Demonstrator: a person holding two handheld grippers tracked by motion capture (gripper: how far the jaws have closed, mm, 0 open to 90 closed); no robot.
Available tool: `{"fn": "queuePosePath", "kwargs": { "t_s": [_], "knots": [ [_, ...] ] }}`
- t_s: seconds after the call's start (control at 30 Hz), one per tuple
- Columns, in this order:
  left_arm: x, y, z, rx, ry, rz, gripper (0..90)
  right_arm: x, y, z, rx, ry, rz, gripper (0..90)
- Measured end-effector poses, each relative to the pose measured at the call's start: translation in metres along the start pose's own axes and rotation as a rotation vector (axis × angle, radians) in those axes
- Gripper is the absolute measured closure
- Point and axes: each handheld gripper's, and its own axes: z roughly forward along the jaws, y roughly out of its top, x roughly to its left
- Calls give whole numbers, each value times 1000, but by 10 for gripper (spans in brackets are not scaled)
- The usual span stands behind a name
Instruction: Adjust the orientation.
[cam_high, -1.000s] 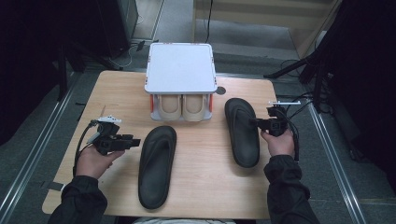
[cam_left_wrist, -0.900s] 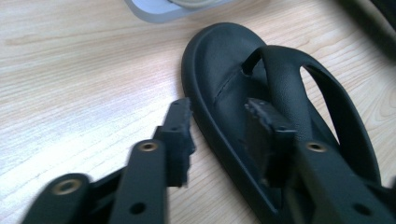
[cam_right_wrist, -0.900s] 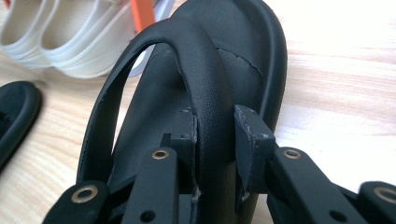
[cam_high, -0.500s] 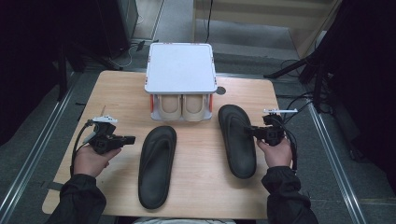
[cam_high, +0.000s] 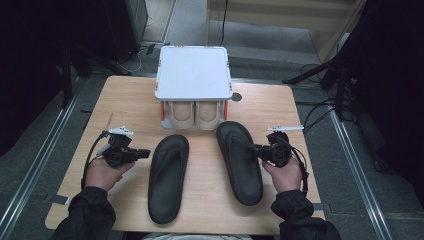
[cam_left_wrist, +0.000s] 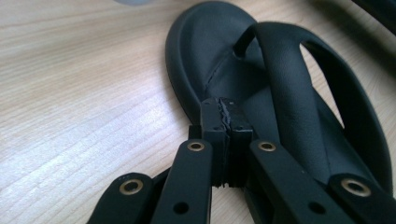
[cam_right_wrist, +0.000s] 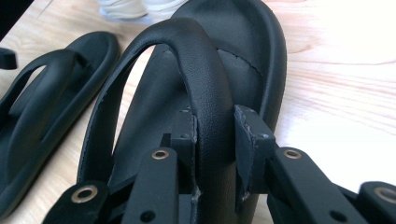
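Two black flip-flops lie on the wooden table (cam_high: 130, 100). My left gripper (cam_high: 145, 152) (cam_left_wrist: 226, 114) is shut, its pads pressed together with nothing between them, tips just at the outer rim of the left flip-flop (cam_high: 167, 175) (cam_left_wrist: 219, 51). My right gripper (cam_high: 254, 148) (cam_right_wrist: 217, 121) is shut on the strap (cam_right_wrist: 201, 56) of the right flip-flop (cam_high: 240, 165) (cam_right_wrist: 252, 42), one pad on each side of it. The left flip-flop (cam_right_wrist: 46, 93) also lies at the left of the right gripper view.
A white-topped low rack (cam_high: 193, 72) stands at the back middle of the table, with a pale pair of shoes (cam_high: 195, 114) under it, just beyond the flip-flops' toes. A person's hands and dark sleeves come in from the near edge.
My right gripper has moved left toward the table's middle, dragging the right flip-flop with it. The left gripper's jaws have closed; that hand has stayed in place.
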Motion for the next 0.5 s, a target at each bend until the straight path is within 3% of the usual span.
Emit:
{"fn": "queuePosePath", "kwargs": {
  "t_s": [0.23,0.43,0.5],
  "knots": [
    [0,1,4,1,-7,3,898,15,-5,11,31,24,-32,718],
    [4,-1,10,45,-3,-6,898,26,-9,24,67,39,-54,718],
    [3,-1,11,67,-10,17,895,30,-9,30,80,47,-67,718]
  ]
}}
